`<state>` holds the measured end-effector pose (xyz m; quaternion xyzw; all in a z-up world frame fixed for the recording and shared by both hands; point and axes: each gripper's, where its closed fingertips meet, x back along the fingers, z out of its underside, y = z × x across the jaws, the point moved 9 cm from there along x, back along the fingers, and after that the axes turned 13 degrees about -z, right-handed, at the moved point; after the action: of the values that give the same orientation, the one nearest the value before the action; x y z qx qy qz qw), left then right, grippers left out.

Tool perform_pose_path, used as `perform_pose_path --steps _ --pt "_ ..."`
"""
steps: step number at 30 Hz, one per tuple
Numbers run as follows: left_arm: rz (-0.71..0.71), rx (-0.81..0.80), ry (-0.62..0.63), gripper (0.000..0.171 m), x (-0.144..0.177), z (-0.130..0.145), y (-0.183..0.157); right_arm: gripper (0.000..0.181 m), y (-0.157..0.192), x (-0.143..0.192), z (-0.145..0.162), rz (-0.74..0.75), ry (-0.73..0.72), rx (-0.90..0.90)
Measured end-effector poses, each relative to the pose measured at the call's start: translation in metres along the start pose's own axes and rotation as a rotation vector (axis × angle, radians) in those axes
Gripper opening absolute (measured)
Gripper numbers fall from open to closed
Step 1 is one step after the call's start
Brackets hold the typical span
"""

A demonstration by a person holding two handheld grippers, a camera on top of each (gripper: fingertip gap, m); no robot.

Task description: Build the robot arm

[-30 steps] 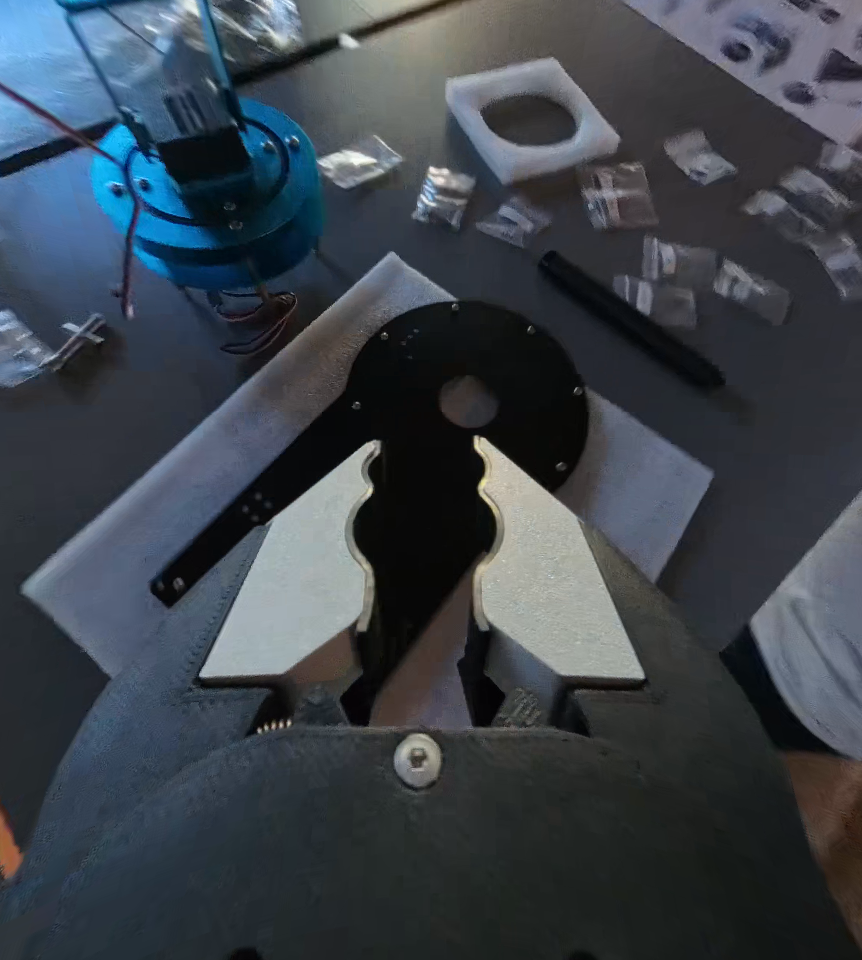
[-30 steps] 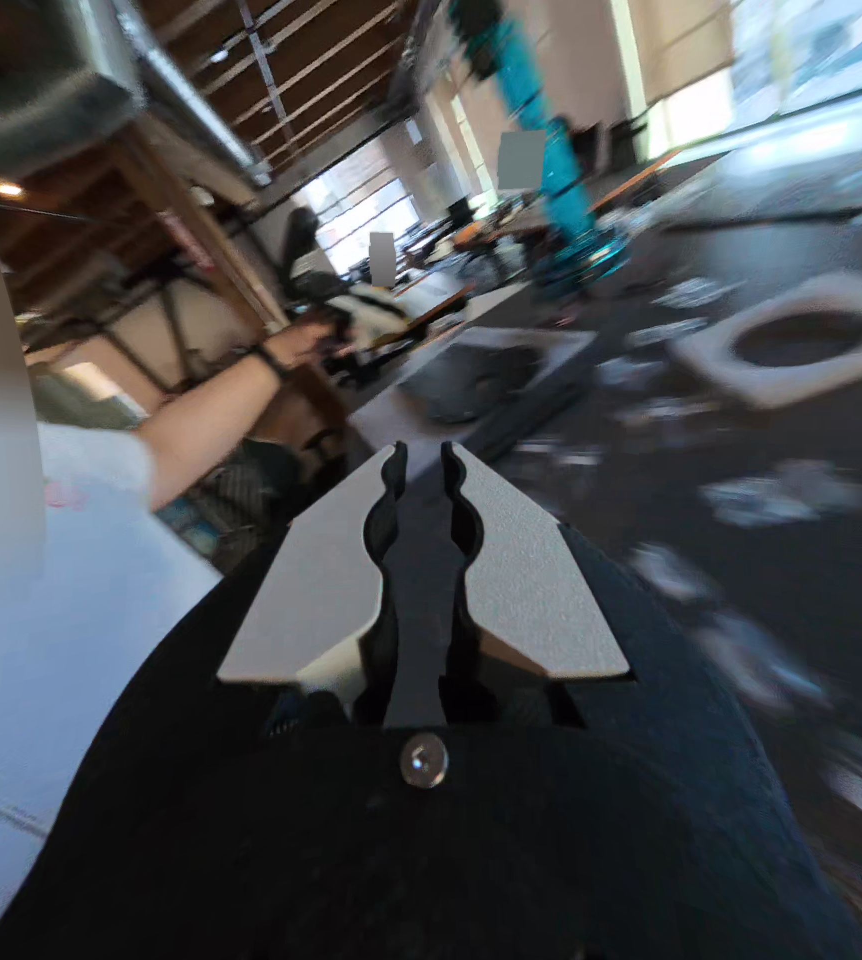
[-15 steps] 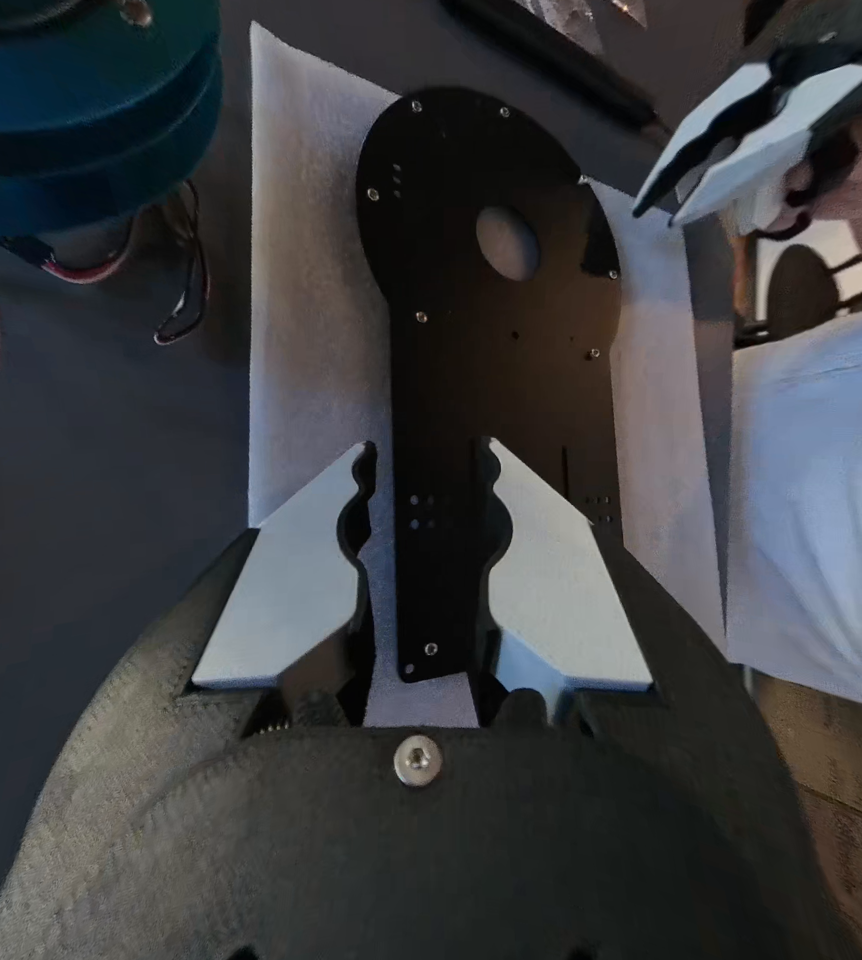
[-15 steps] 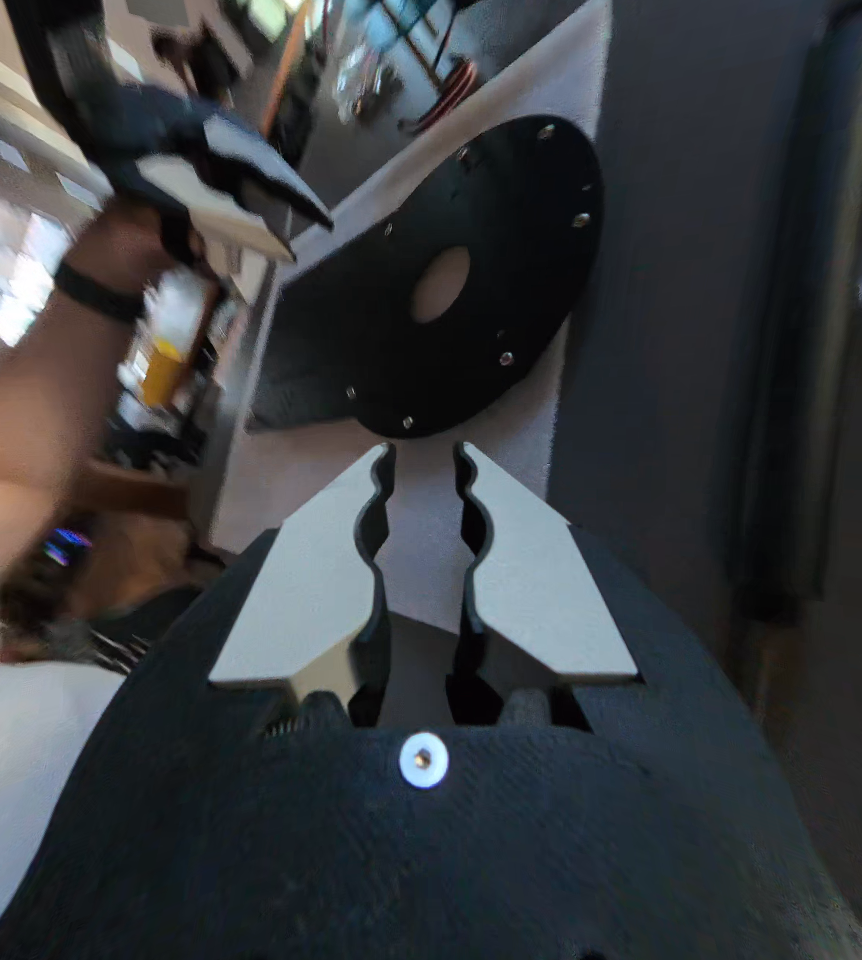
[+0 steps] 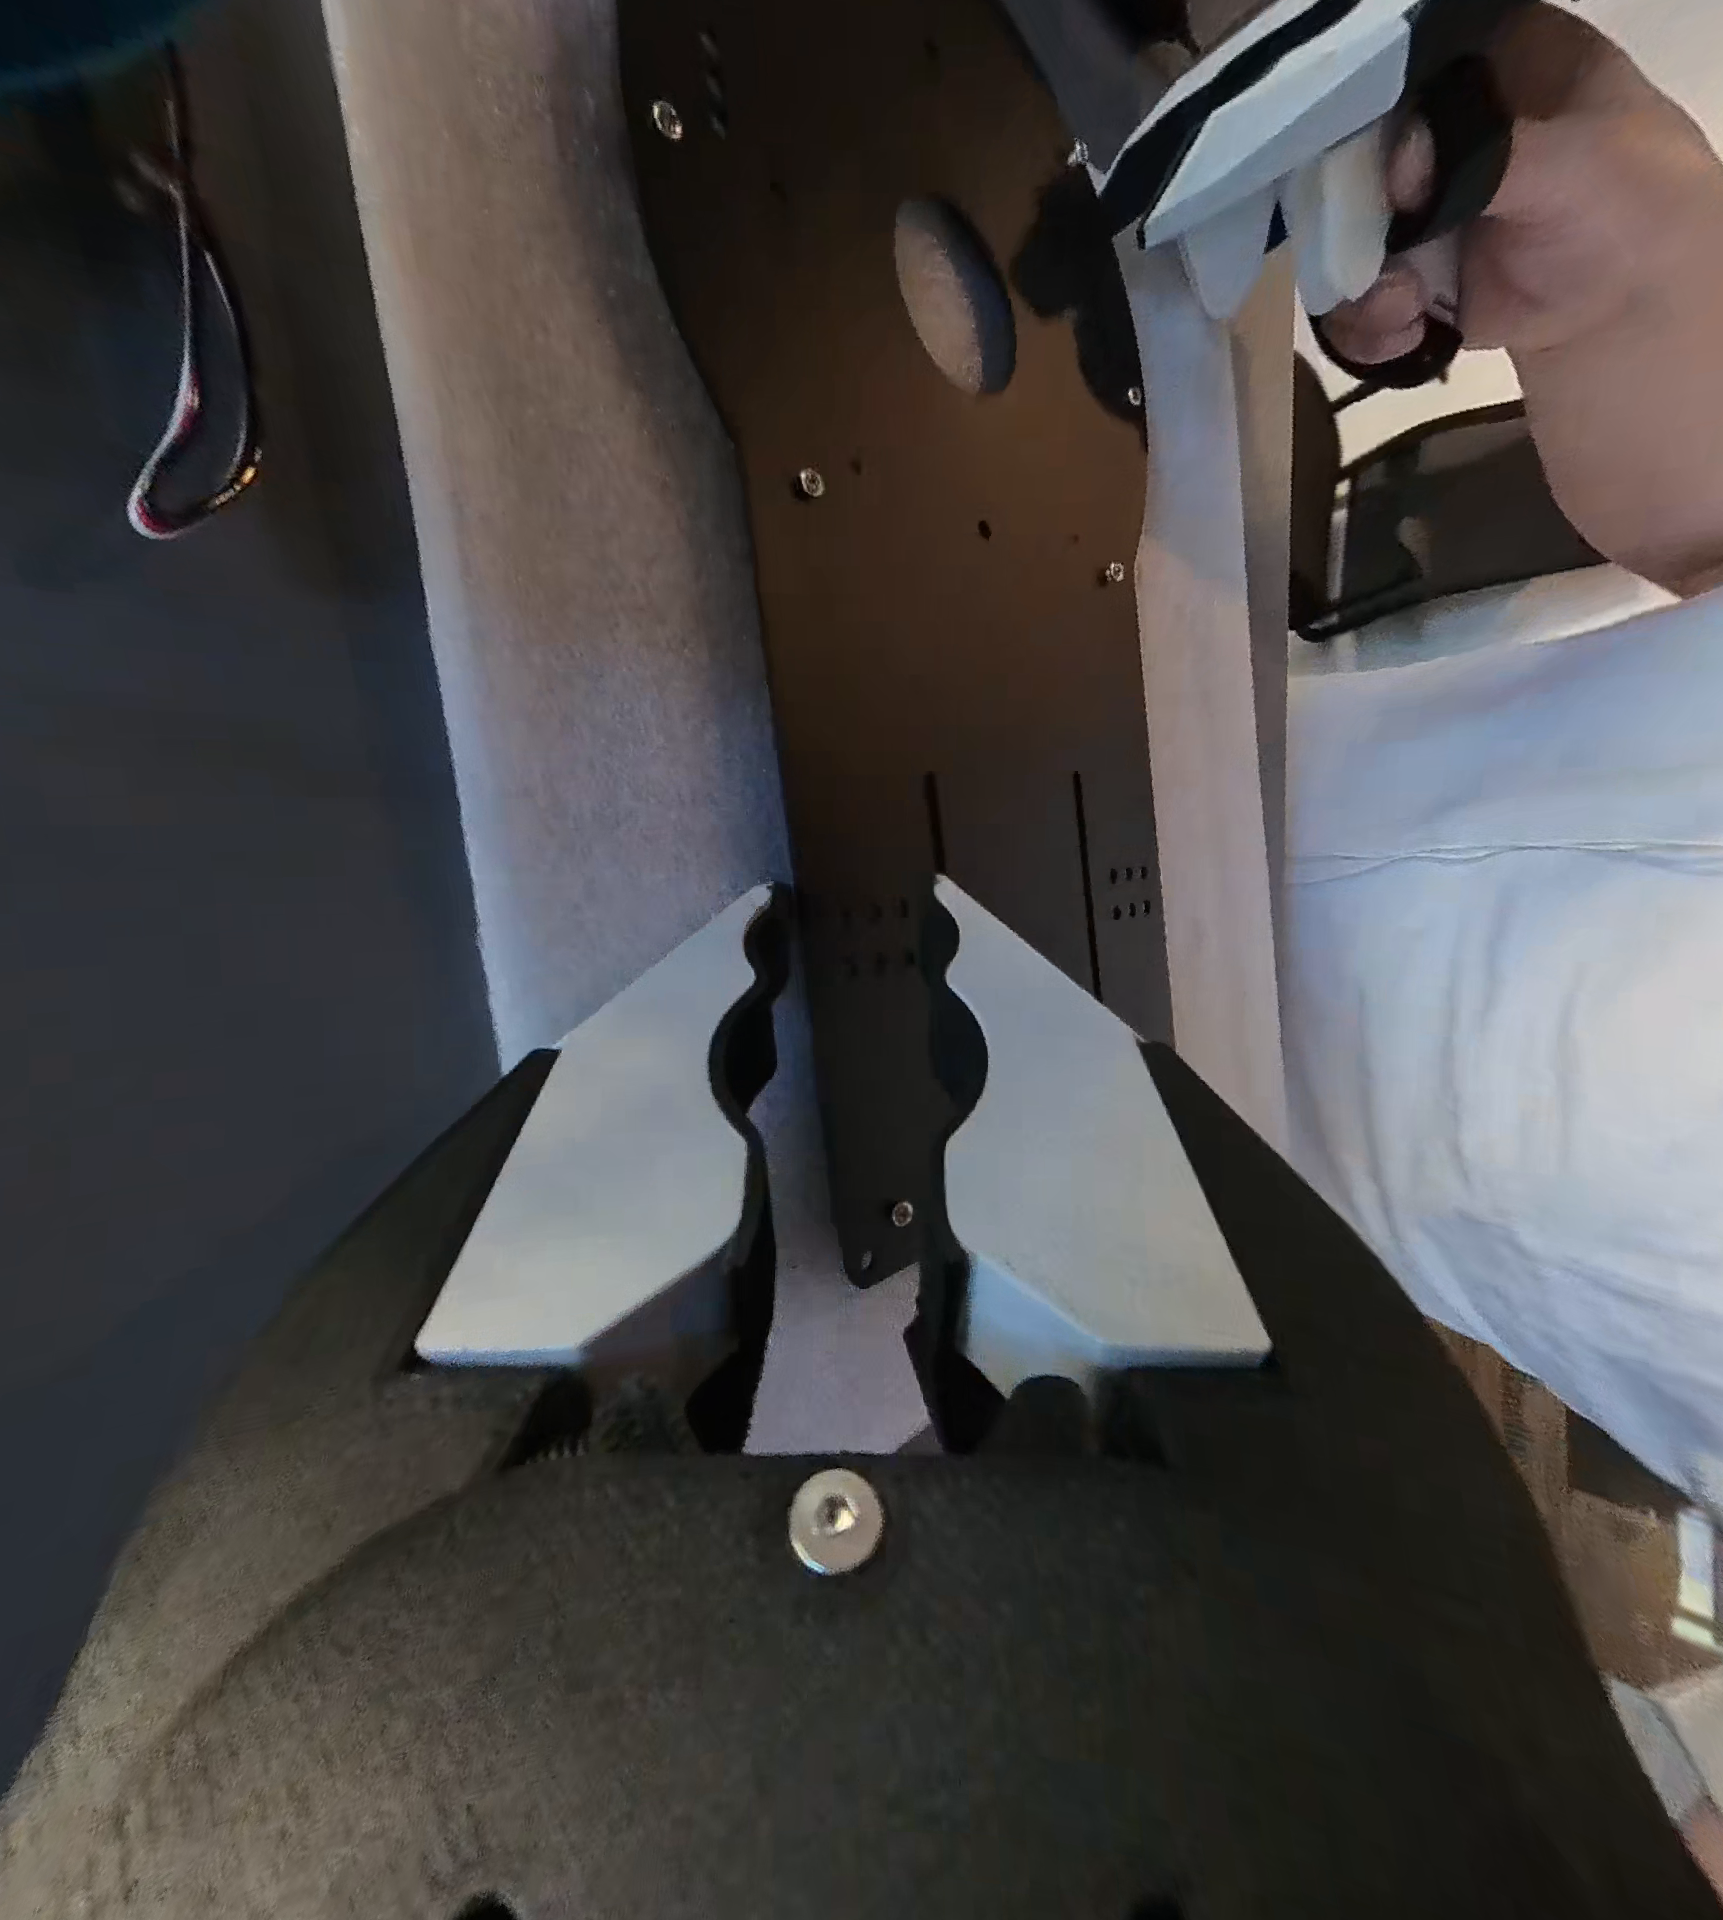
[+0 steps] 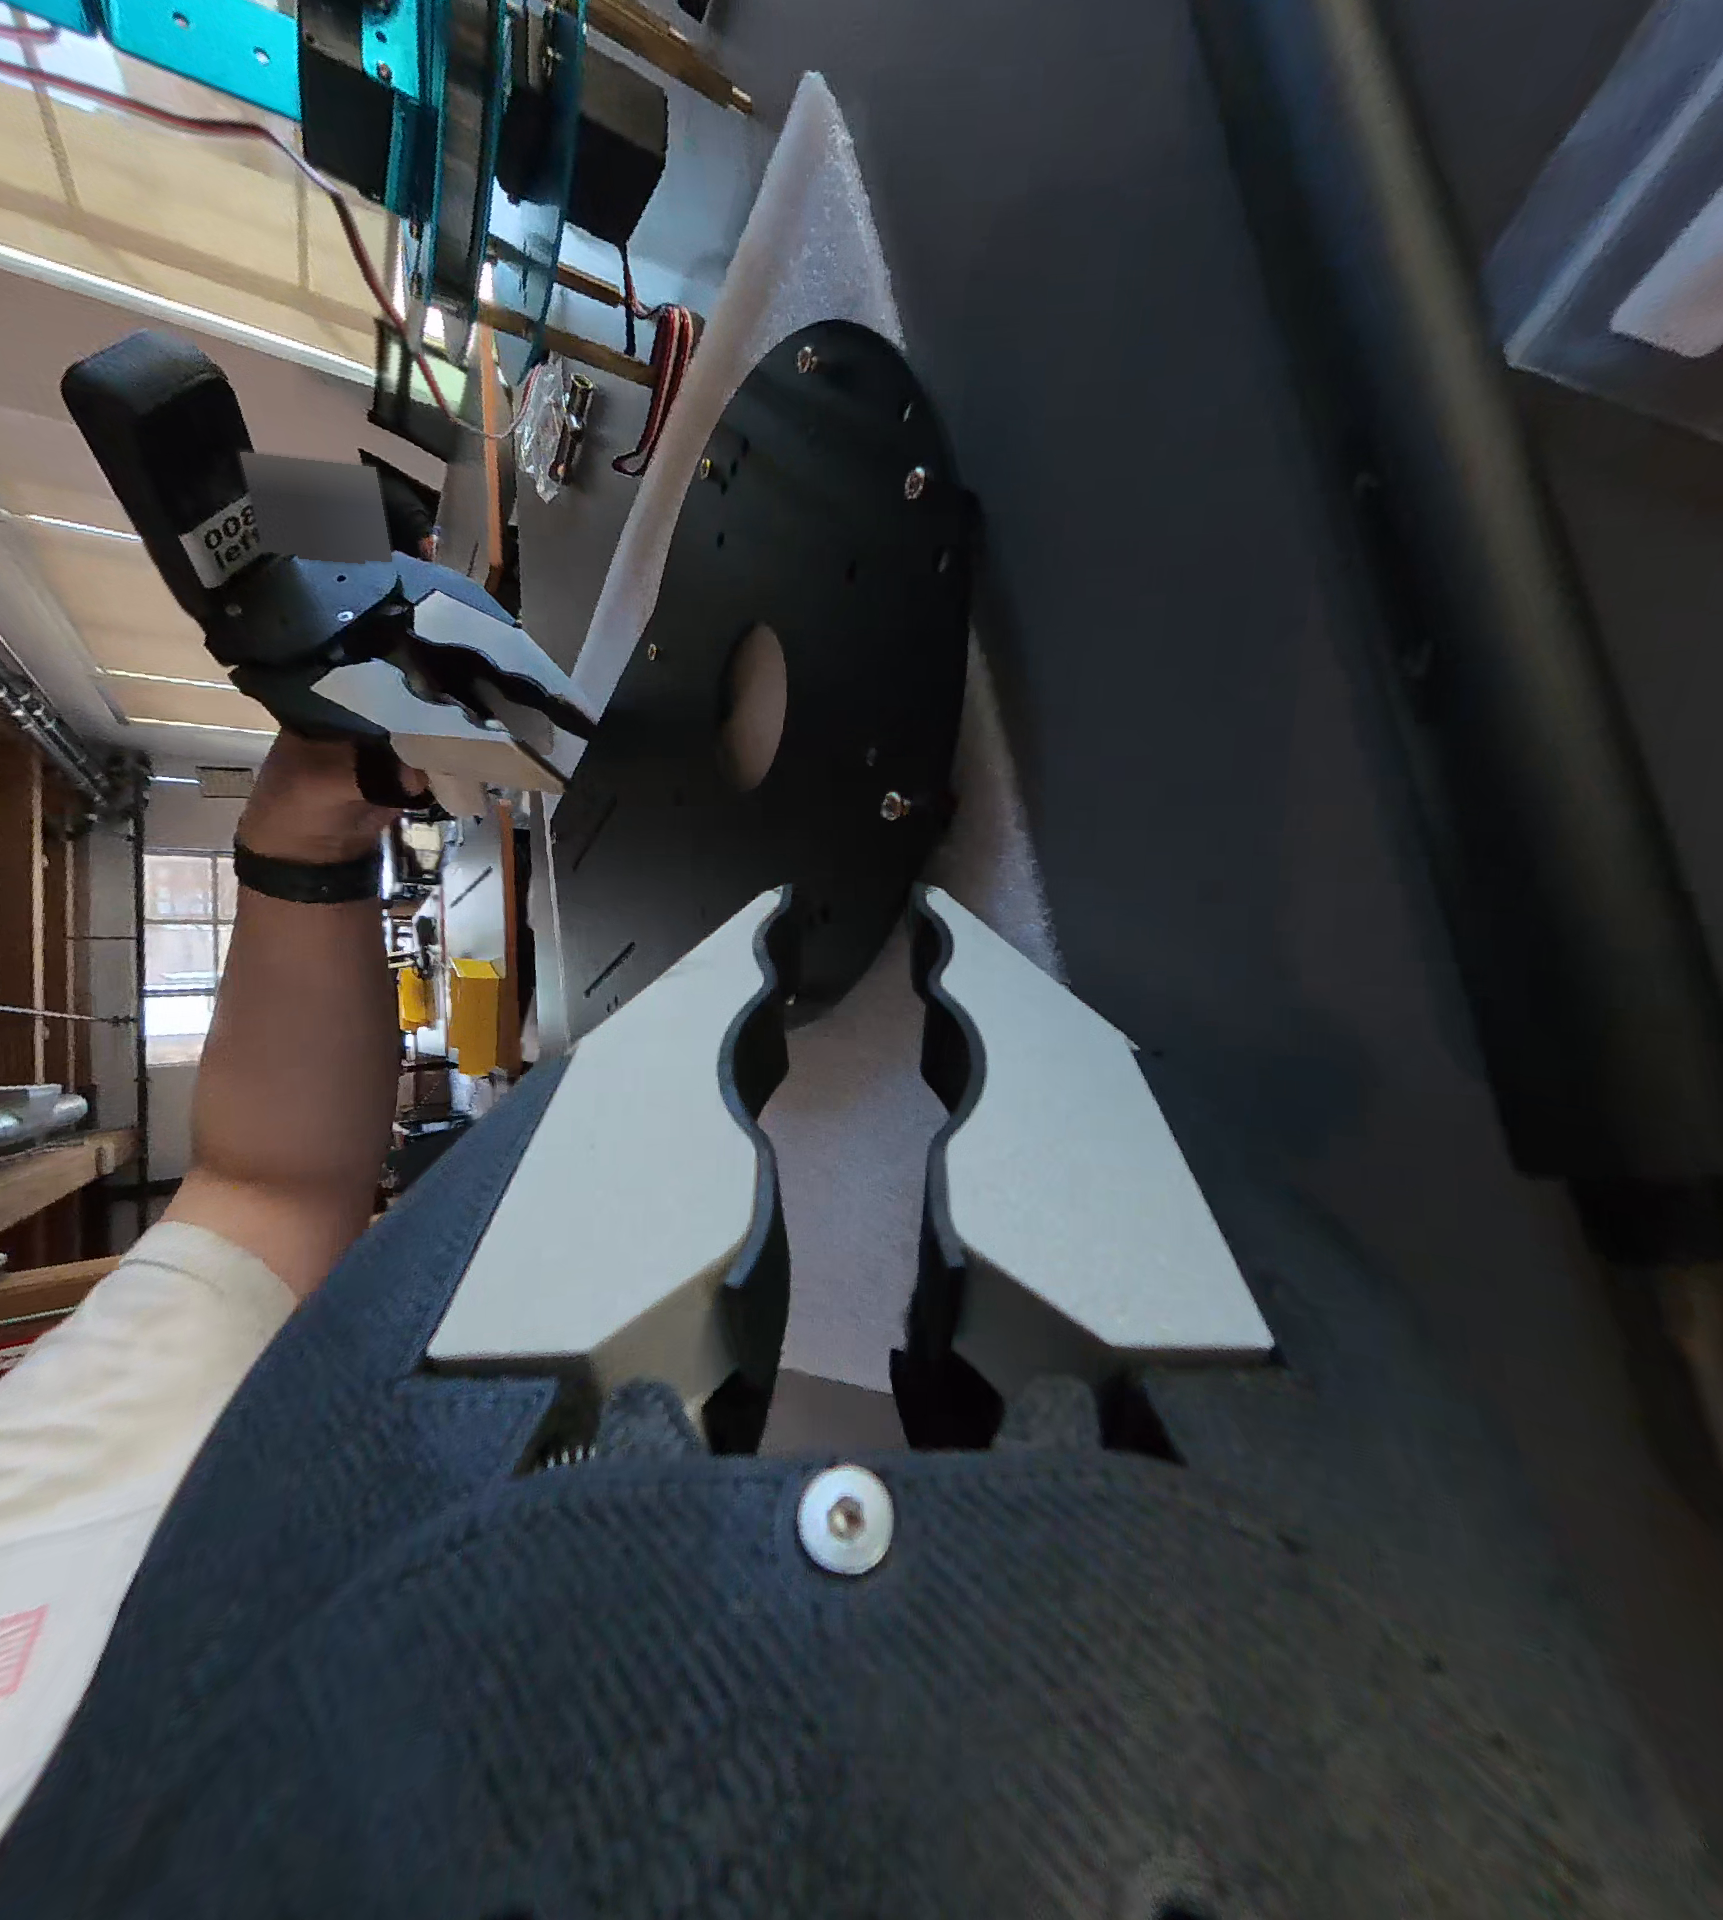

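Observation:
A flat black plate (image 5: 940, 623), with a round end, a centre hole and a long narrow arm, lies on a white foam sheet (image 5: 576, 623). My left gripper (image 5: 857, 899) is open, with its fingers on either side of the plate's narrow arm end. My right gripper (image 6: 852, 899) is open, with the rim of the plate's round end (image 6: 815, 675) between its fingertips. The right gripper also shows in the left wrist view (image 5: 1122, 203), at the round end's edge. The left gripper also shows in the right wrist view (image 6: 571, 748), at the narrow end.
The foam sheet lies on a dark table (image 5: 161, 935). A blue robot arm model (image 6: 213, 42) with red wires (image 5: 202, 416) stands beyond the foam. A black rod (image 6: 1563, 831) and a labelled plastic bag (image 6: 1667, 208) lie to the right. The person's white shirt (image 5: 1563, 1039) is close by. The gap from one gripper's tips to the other's is roughly 20 cm.
The left gripper has turned in line with the plate's arm and closed in on its narrow end. The right gripper has swung from facing the room down to the plate's round end.

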<state>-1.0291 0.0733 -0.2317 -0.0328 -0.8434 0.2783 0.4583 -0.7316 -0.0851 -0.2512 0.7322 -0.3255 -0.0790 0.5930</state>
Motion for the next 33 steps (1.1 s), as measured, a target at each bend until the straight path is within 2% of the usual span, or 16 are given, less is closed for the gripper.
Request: perform_pose_path --steps 2,6,7,8,10,18,21,22,24,29,31,33 --pt "0.036 0.012 0.008 0.022 -0.001 0.0 0.002 0.012 -0.005 0.0 -0.001 -0.012 0.0 -0.052" --pt "0.139 0.06 0.021 0.029 -0.003 -0.001 0.006 0.015 -0.005 0.0 0.0 -0.046 -0.017 -0.087" --pt "0.148 0.058 0.027 0.025 -0.003 -0.002 0.008 0.011 -0.005 0.0 0.0 -0.037 -0.029 -0.096" --pt "0.127 0.043 0.031 0.011 -0.004 -0.002 0.01 0.006 -0.006 0.001 0.0 -0.028 -0.035 -0.104" --pt "0.103 0.008 0.02 0.007 -0.006 -0.001 0.012 0.002 -0.007 0.002 0.001 -0.037 -0.068 -0.121" --pt "0.088 -0.068 -0.085 0.006 0.008 0.005 0.003 0.0 0.015 0.005 -0.003 -0.346 -0.215 -0.139" --pt "0.087 -0.098 -0.148 0.007 0.009 0.009 -0.001 0.015 0.025 -0.007 -0.001 -0.448 -0.167 -0.113" --pt "0.095 -0.102 -0.166 0.006 0.009 0.01 -0.002 0.02 0.028 -0.012 0.0 -0.443 -0.138 -0.099" --pt "0.108 -0.097 -0.183 0.006 0.007 0.014 -0.003 0.0 0.03 -0.016 0.0 -0.342 -0.127 -0.006" --pt "0.15 -0.079 -0.247 0.006 0.011 0.017 -0.004 0.0 0.046 -0.015 -0.006 -0.357 -0.123 0.075" --pt "0.191 -0.054 -0.27 0.022 0.016 0.011 -0.006 0.0 0.055 -0.018 -0.009 -0.356 -0.1 0.126" --pt "0.241 -0.018 -0.365 0.03 0.028 -0.003 -0.009 0.001 0.063 -0.021 -0.011 -0.357 -0.084 0.168"
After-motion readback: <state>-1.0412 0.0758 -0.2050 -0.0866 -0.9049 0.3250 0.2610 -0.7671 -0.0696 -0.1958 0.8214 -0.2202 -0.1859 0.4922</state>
